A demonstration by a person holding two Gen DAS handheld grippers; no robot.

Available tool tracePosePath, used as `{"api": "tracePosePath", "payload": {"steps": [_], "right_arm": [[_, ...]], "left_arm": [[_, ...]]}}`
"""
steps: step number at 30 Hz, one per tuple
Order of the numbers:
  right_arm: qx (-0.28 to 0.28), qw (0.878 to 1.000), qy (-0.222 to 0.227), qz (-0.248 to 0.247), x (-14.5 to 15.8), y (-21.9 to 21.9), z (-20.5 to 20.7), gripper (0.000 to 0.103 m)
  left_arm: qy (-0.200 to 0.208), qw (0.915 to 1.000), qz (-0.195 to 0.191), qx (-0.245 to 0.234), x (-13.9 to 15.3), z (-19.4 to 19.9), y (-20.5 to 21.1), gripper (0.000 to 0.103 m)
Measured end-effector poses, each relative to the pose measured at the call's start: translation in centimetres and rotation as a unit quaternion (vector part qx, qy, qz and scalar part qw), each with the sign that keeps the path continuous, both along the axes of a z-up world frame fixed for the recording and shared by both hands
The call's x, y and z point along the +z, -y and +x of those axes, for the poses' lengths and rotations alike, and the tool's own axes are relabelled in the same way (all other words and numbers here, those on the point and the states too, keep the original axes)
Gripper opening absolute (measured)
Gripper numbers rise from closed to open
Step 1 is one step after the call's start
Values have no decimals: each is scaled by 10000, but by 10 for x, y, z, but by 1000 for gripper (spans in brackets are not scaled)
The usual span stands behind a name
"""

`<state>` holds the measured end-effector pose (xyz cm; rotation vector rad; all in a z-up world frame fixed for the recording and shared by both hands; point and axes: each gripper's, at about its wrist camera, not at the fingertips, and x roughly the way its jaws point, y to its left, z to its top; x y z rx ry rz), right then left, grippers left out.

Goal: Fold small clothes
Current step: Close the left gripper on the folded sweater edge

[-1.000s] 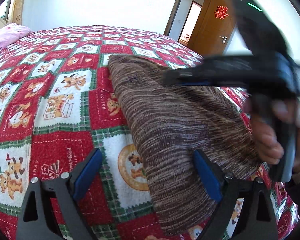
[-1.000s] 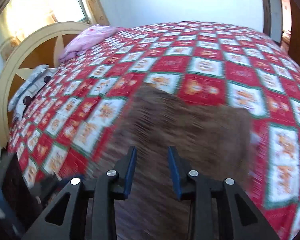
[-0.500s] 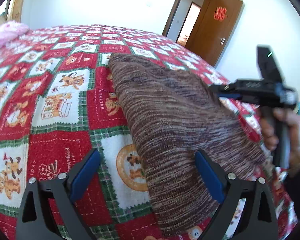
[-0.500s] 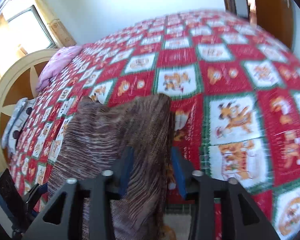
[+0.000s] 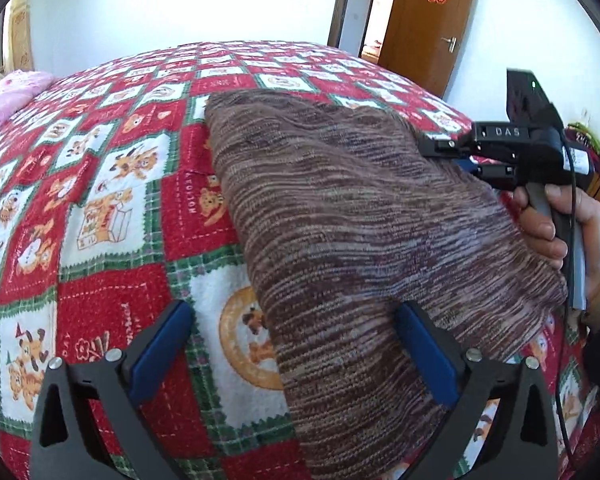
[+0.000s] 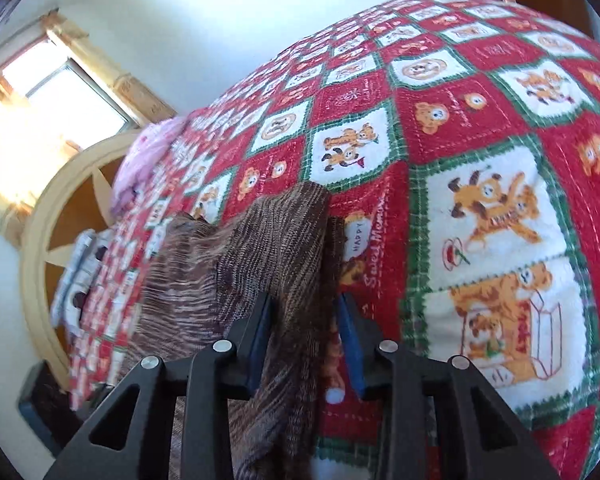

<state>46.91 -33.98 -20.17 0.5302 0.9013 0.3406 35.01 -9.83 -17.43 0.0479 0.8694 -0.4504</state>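
A brown striped knit garment [image 5: 340, 216] lies folded lengthwise on the red patchwork bedspread [image 5: 100, 200]. My left gripper [image 5: 296, 344] is open, its jaws straddling the garment's near left edge; the right blue pad [image 5: 424, 352] rests on the knit. My right gripper [image 6: 304, 320] is at the garment's right edge [image 6: 284, 248], with the knit edge between its narrowly open jaws. In the left wrist view the right gripper [image 5: 432, 148] reaches in from the right, held by a hand.
A pink pillow [image 5: 8, 96] lies at the far left by the cream headboard [image 6: 60, 208]. A wooden door [image 5: 432, 20] stands open at the back right. The bed's edge curves away on the right.
The right gripper swung from above the garment down to its right edge, and the knit edge now sits between its jaws. The left gripper stayed where it was, open.
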Motion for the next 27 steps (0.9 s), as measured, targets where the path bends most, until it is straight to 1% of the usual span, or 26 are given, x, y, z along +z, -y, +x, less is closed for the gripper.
{"api": "tracePosePath", "payload": {"steps": [2, 4, 6, 10, 12, 13, 14, 16, 19, 23, 26, 27], "right_arm": [[-97, 9996, -63, 270, -6, 6, 5, 35], [-150, 9986, -128, 501, -10, 14, 8, 33], [-136, 9979, -184, 608, -12, 16, 10, 33], [-128, 9983, -32, 572, -13, 16, 6, 33], [-146, 9988, 65, 466, -13, 14, 3, 33], [-146, 9991, 109, 393, -12, 12, 2, 33], [-134, 9993, 145, 320, -10, 10, 1, 33], [-90, 9992, 166, 351, -10, 12, 0, 33], [-15, 9989, 169, 442, -12, 15, -1, 31], [-79, 9988, 204, 432, -12, 14, -1, 31], [-18, 9993, 271, 275, -9, 9, -3, 30], [46, 9990, 303, 319, -9, 9, -4, 24]], "left_arm": [[-1, 10000, -44, 6, 0, -1, -2, 103], [10, 10000, -7, 7, -1, 0, -1, 103], [16, 10000, 22, 5, 0, -1, -1, 103], [7, 10000, 9, -3, 0, -2, -1, 103], [51, 10000, 8, -20, 1, -2, 0, 101], [92, 9999, 8, -52, 2, -4, 0, 97], [124, 9999, -6, -92, 3, -6, 2, 90], [194, 9996, -28, -226, 5, -9, 5, 82], [197, 9992, -27, -335, 5, -9, 8, 75], [105, 9991, -132, -394, 4, -6, 7, 75], [13, 9989, -225, -407, 4, -2, 6, 75], [12, 9988, -255, -414, 4, -2, 6, 75]]}}
